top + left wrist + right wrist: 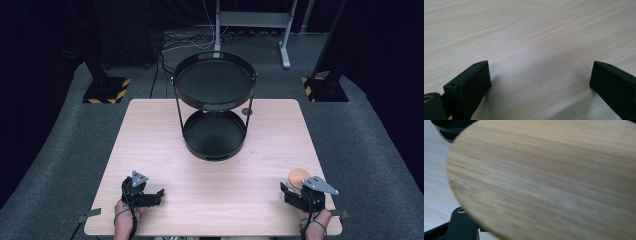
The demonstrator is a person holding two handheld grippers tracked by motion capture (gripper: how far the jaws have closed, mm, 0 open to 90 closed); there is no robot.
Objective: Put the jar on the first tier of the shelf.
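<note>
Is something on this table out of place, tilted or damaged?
Nothing stands out. The two-tier rack stands upright at the table's far side with no damage visible, and the wooden disc sits by the right hand-held gripper, near the table's front right corner.

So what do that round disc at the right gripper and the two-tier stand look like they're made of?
Round disc: looks like bamboo or light wood, matte, with straight parallel grain streaks. Two-tier stand: probably black-painted metal, with thin rod legs, thin rims with cut-out handles and a slight sheen; plastic can't be ruled out.
</note>
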